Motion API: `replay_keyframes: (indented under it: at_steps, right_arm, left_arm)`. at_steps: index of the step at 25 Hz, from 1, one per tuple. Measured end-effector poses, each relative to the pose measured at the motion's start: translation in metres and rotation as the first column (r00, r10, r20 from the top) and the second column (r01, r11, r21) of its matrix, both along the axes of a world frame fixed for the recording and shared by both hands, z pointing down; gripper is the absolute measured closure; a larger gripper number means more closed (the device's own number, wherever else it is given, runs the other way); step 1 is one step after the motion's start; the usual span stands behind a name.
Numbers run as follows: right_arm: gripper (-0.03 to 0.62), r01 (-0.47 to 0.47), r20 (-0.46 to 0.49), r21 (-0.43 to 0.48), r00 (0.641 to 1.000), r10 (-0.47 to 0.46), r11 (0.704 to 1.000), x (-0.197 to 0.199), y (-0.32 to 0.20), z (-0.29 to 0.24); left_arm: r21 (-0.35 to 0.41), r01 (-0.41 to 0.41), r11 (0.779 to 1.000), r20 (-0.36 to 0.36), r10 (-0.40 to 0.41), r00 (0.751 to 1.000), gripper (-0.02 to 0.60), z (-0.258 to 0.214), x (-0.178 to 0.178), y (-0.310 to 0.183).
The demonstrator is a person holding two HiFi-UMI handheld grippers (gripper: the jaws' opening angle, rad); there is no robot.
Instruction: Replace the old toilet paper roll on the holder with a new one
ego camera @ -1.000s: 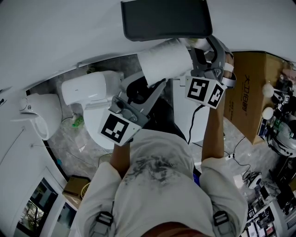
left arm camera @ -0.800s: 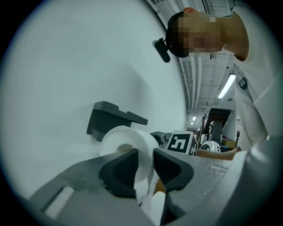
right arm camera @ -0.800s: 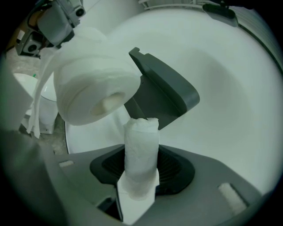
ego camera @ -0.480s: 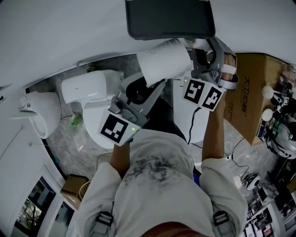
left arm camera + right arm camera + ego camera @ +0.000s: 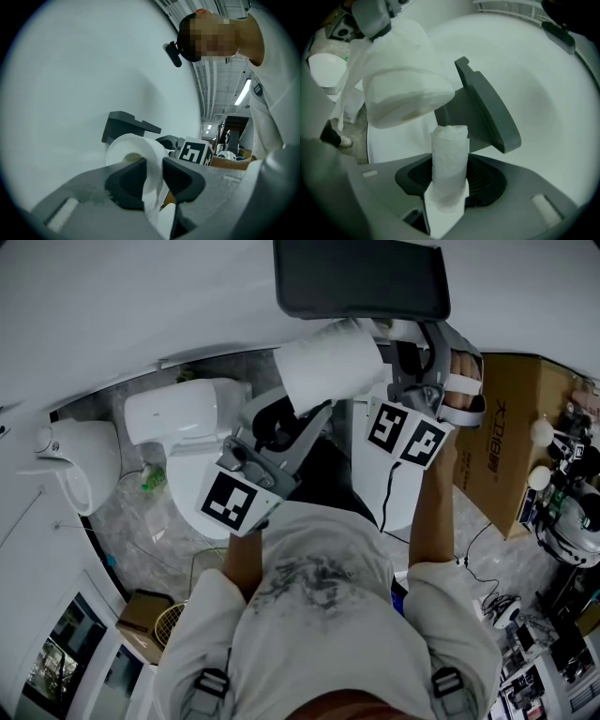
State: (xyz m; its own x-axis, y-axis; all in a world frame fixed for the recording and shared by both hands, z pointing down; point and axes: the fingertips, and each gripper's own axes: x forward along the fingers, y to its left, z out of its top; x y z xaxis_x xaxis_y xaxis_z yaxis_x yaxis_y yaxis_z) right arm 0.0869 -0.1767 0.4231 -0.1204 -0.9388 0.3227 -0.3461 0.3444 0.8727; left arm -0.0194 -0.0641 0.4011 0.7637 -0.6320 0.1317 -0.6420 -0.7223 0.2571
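Head view: the left gripper (image 5: 305, 415) holds the new roll (image 5: 328, 367) raised just below the dark holder (image 5: 361, 277) on the wall (image 5: 141, 296), evidently so it is ready to go on. The right gripper (image 5: 405, 341) stands just beside the roll, under the holder's right end. Open room lies below and to the left, towards the toilet (image 5: 173, 418). A cardboard box (image 5: 511, 427) stands well apart on the right.

Left gripper view: the fingers (image 5: 126, 183) are clamped across the new roll's paper wall, one apparently inside the core and one outside. This grip leaves the far end of the core free. A loose tail of paper hangs between the fingers. The holder's edge sits close behind the roll, and the wall closes off the left.

Right gripper view: the fingers (image 5: 487, 180) are clenched on the old roll (image 5: 449, 154), a slim, nearly spent wad standing upright and clear of the holder. The holder's grey flap (image 5: 487, 108) juts out directly behind it. The new roll hangs above and to the left, near but apart. No spindle can be made out here, so the mounting point is unconfirmed. The judgement is that removal is done and fitting remains, with tight clearance between the two grippers and the flap edge.
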Motion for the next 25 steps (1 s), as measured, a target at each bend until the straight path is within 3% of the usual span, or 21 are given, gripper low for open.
replay_keyframes:
  at_steps: [12,25]
  right_arm:
    - [0.401,-0.008,-0.063,0.018,0.998,0.009,1.000,-0.019,0.001,-0.005]
    - [0.367,0.069,-0.033,0.018,0.997,-0.068,0.997,-0.058,0.005,-0.006]
  left_arm:
    - [0.002,0.024,1.000,-0.007,-0.024,1.000,0.460,-0.002,-0.017,0.002]
    - [0.003,0.050,0.999,-0.003,-0.050,0.999,0.460,-0.001,-0.039,0.006]
